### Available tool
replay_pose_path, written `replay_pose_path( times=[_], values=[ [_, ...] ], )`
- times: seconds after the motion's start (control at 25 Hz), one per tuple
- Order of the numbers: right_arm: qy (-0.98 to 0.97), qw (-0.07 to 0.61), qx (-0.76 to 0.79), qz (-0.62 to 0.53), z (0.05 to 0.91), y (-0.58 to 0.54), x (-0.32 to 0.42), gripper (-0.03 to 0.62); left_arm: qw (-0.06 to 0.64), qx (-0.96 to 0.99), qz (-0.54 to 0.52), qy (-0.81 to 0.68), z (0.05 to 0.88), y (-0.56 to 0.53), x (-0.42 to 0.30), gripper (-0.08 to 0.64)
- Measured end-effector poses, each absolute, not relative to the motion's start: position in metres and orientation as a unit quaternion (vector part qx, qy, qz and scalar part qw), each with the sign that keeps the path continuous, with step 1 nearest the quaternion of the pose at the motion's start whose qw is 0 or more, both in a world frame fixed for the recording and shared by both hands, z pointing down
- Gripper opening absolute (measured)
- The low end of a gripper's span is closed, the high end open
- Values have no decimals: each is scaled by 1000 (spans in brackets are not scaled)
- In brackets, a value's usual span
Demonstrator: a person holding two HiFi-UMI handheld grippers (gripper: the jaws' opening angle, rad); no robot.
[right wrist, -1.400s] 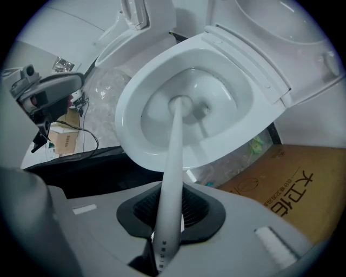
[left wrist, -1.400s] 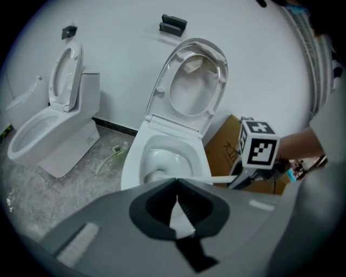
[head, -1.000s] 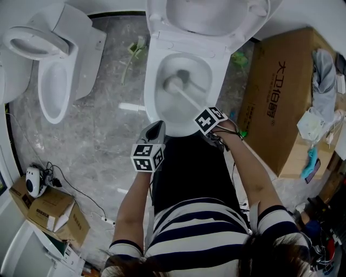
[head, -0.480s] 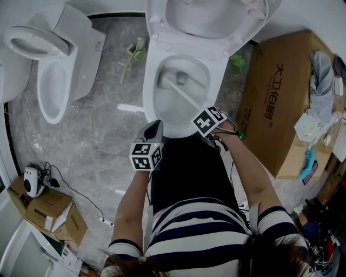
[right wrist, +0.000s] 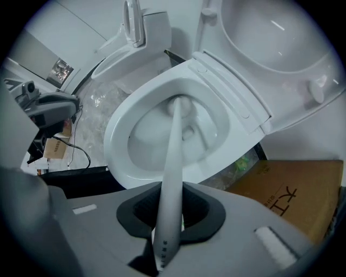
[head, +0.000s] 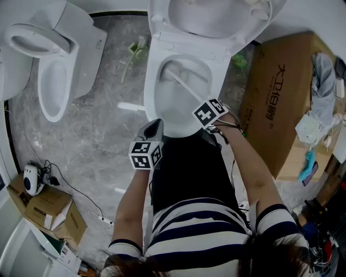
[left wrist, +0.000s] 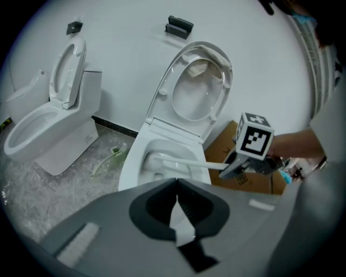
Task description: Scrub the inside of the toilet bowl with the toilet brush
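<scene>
The white toilet (head: 157, 51) stands open with its lid (head: 211, 16) raised. My right gripper (head: 201, 104) hovers over the bowl's near right rim, shut on the white toilet brush (head: 184, 86). Its handle slants down into the bowl, and the brush head (head: 165, 70) presses the far left inner wall. In the right gripper view the toilet brush handle (right wrist: 172, 178) runs from my right gripper (right wrist: 170, 216) to the brush head (right wrist: 181, 105). My left gripper (head: 154, 129) hangs shut and empty at the bowl's near left edge. My left gripper (left wrist: 177, 208) faces the toilet (left wrist: 132, 162).
A second toilet (head: 54, 70) stands to the left. A large cardboard box (head: 281, 92) sits close on the right of the bowl. Small boxes (head: 51, 211), a white device (head: 32, 181) and a cable lie lower left. A green item (head: 132, 54) lies on the marble floor.
The brush head has slid from the middle of the bowl toward the far left wall. My right gripper rose slightly toward the bowl. The left gripper stayed put.
</scene>
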State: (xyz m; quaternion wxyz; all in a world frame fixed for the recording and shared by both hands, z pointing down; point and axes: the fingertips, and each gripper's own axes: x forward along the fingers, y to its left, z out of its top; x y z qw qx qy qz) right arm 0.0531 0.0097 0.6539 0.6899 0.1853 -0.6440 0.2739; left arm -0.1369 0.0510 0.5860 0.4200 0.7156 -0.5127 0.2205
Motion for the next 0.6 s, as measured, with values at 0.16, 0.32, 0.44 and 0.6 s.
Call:
replay_pose_path(
  times=[0.16,0.32,0.44,0.6],
  values=[
    [-639,693,195,271,653,0,61,63,421,718,221,-509,587,50,-137,0],
    [-630,699,206,271,652,-2,73,63,416,723,224,-504,587,46,-133,0],
    [-621,699,217,280,650,-1,84,63,413,728,227,-499,586,42,-129,0],
    [-609,701,229,293,648,4,98,63,410,733,229,-493,584,38,-123,0]
  ],
)
